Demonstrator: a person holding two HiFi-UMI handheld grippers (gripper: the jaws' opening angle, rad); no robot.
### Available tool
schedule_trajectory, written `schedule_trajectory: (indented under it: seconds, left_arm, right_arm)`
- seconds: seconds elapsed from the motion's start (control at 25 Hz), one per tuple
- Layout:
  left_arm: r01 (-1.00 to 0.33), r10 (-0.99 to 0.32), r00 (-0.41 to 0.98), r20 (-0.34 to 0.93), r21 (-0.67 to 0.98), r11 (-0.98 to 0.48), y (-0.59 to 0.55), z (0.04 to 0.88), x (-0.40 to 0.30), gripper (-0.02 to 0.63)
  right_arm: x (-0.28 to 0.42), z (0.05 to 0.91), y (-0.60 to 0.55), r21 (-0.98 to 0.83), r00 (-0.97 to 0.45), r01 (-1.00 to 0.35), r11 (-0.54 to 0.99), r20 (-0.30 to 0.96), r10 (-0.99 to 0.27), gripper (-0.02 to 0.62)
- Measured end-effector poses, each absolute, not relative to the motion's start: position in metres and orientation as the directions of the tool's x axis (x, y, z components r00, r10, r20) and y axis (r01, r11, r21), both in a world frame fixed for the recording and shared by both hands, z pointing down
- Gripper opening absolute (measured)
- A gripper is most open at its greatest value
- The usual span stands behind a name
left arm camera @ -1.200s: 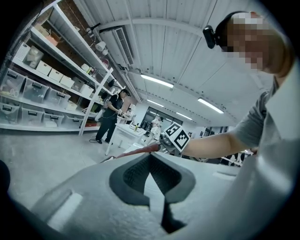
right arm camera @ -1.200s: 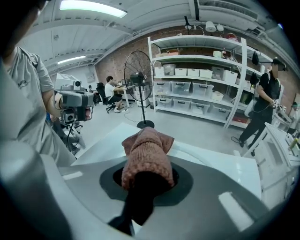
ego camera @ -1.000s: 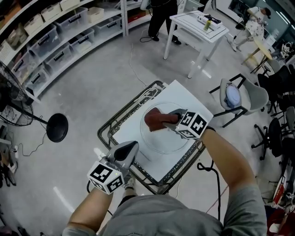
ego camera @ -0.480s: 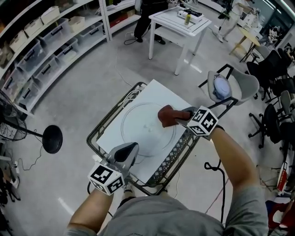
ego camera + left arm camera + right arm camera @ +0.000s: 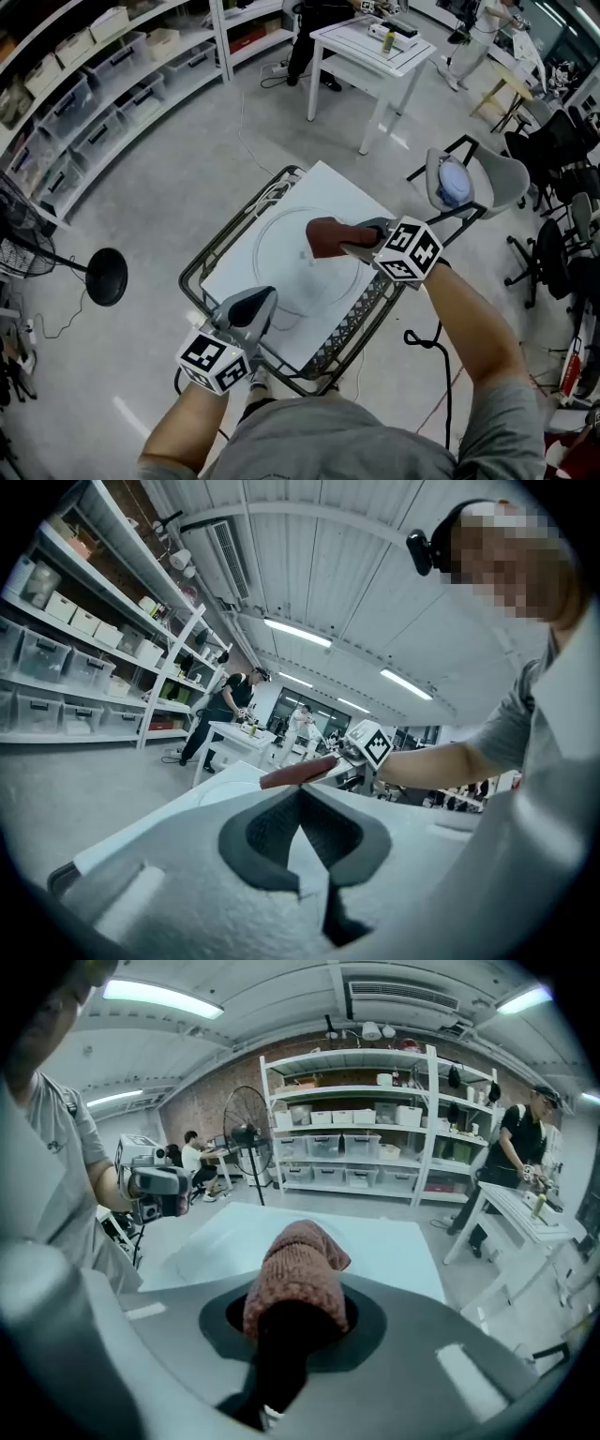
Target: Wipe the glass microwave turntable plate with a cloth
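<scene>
Pinching the cloth (image 5: 323, 237), the right gripper (image 5: 349, 244) holds it over the plate (image 5: 279, 267); left gripper (image 5: 265, 298) nearer, jaws pressed together, empty; chair (image 5: 487, 183) to the right

No readable text anywhere (marker cubes carry patterns only).

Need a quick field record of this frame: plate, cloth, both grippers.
target: clear round glass turntable plate, flat on white board atop dark wire cart
wiper: reddish-brown knitted cloth, over plate, right of centre
right hand-held gripper: shut on cloth
left hand-held gripper: shut, empty, at plate's near edge
</scene>
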State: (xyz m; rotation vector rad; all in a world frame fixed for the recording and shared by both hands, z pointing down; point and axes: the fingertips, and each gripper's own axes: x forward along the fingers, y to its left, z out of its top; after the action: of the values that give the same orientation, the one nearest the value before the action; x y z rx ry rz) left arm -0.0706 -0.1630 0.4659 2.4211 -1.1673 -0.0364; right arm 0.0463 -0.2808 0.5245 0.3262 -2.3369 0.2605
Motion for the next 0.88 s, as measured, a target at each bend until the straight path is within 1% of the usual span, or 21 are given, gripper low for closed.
schedule_trajectory:
  seconds: [0.2, 0.4, 0.52, 0.64, 0.88]
  left_arm:
    - [-0.778, -0.793, 0.583, 0.176, 0.402, -0.483, -0.153, 0.468, -0.117, 0.003]
    - [-0.800, -0.820, 0.542, 0.184, 0.413, -0.436, -0.141, 0.473, -0.150, 0.003]
    - [-0.801, -0.823, 0.537, 0.184, 0.418, -0.430, -0.137, 0.478, -0.160, 0.003]
    - [-0.795, -0.818, 0.546, 0.184, 0.423, -0.435, -0.134, 0.480, -0.163, 0.003]
    - [-0.776, -0.795, 0.579, 0.178, 0.420, -0.471, -0.137, 0.476, -0.144, 0.003]
  right_arm:
    - [-0.049, 0.515, -0.250, -0.115, -0.746, -0.153, 0.982, 0.665, -0.039, 0.069]
    - [-0.110, 0.532, -0.221, -0.121, -0.733, -0.039, 0.992, 0.678, 0.054, 0.069]
    - [-0.119, 0.548, -0.215, -0.114, -0.709, -0.023, 0.993, 0.702, 0.064, 0.069]
    - [-0.114, 0.557, -0.216, -0.113, -0.689, -0.036, 0.993, 0.722, 0.057, 0.069]
    - [-0.074, 0.560, -0.220, -0.107, -0.671, -0.092, 0.990, 0.741, 0.018, 0.069]
